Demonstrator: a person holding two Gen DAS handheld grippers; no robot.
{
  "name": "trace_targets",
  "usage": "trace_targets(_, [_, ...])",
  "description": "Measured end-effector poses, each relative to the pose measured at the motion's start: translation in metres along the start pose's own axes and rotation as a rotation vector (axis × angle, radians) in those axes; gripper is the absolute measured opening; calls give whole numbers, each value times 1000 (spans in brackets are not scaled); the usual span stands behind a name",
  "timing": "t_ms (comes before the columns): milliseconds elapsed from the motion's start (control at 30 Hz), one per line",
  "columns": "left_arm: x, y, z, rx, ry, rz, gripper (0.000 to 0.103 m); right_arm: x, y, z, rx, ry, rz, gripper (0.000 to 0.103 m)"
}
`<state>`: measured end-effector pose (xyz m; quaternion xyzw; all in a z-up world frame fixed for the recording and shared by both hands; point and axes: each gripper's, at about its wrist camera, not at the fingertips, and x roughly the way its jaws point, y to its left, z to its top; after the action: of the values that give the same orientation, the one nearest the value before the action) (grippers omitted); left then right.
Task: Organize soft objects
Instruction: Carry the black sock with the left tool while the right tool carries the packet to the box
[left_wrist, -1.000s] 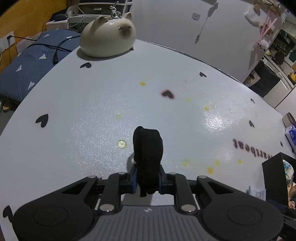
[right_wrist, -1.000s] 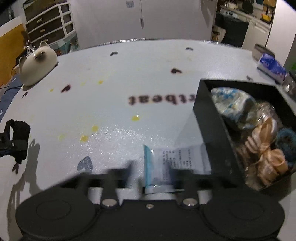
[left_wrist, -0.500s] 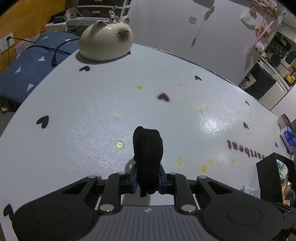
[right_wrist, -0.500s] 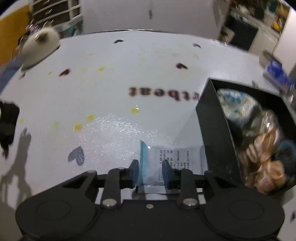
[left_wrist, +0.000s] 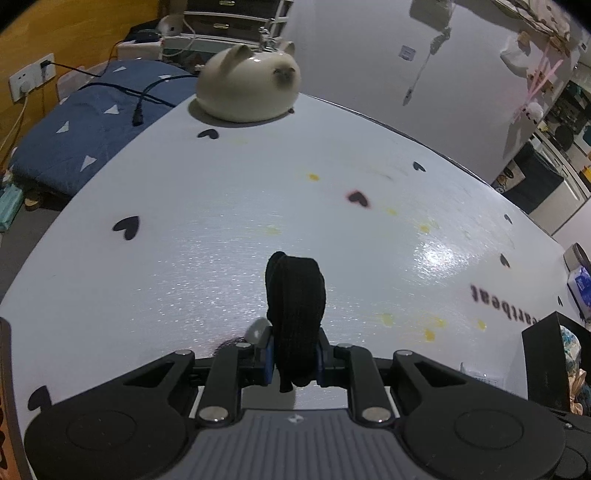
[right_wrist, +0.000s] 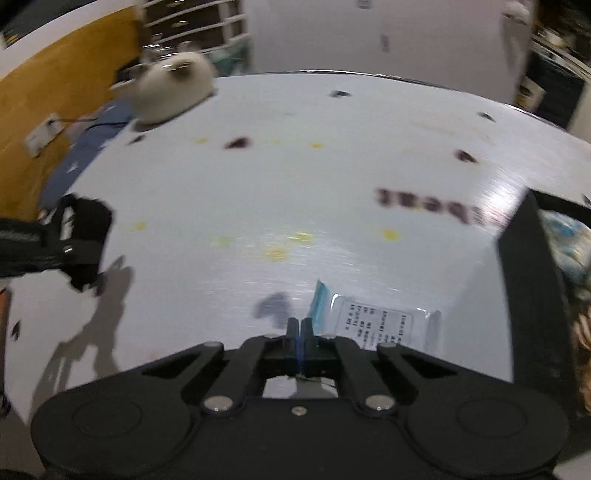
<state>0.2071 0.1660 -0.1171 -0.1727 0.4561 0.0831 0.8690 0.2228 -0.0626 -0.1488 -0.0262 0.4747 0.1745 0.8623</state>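
Observation:
My left gripper (left_wrist: 295, 354) is shut on a rolled black fabric piece (left_wrist: 295, 306), held just above the white table (left_wrist: 184, 258). In the right wrist view that fabric (right_wrist: 92, 229) and the left gripper (right_wrist: 70, 240) show at the left edge. My right gripper (right_wrist: 300, 326) is shut low over the table. A clear packet with a blue edge (right_wrist: 376, 325) lies flat just to its right, the blue edge meeting the right fingertip. Whether any of it is pinched is hidden. The black box (right_wrist: 524, 295) stands to the right and holds soft items.
A cream cat-shaped figure (left_wrist: 247, 86) sits at the table's far edge. A blue quilt with cables (left_wrist: 85, 129) lies beyond the left rim. The black box (left_wrist: 543, 362) shows at the right of the left view, a blue pack (left_wrist: 581, 282) behind it.
The right jaws went from wide around the packet's blue end to fully shut, and that view swung left so the packet now lies right of the tips. The left gripper drifted slightly, still holding the fabric.

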Motion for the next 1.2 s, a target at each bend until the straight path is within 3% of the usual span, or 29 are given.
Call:
trace_targets(33, [-1,2,0,-3,-2,2,21,-1,2,0,-1,-3,11,8])
trace_targets(67, [-2,3,-1,-7,-4,3,21,-2,2,0,5,-9,15,31])
trace_targets(100, [-3,4,-1,-9,-5,4,21,-4,1,0,16,-23,-4,45])
trace_targets(133, [-3,6,-1,-12,-5,5,21,-7,-1,-1,28,-38,-29,73])
trace_targets(167, [-3,7,-2,-15,-5,5,21,-10,-5,-2,45,-54,-57,85])
trace_targets(233, [-3,8,-2,-17,-3,5,21,-14,-16,-1,86,-73,-86,90])
trace_targets(267, [-3,8,-2,-17,-1,5,21,-13,-21,0,108,-69,-100,98])
trace_targets(533, [0,7,-2,-7,7,0,21,23,-44,-1,227,57,-139,103])
trace_targets(700, [1,6,-2,1,10,-1,21,33,-30,-2,185,72,-200,103])
trace_targets(1033, [2,1,-1,24,10,-15,21,20,-28,-6,155,26,-200,73])
trace_targets(1200, [1,-2,-1,37,6,-22,21,15,-27,-8,157,15,-176,68])
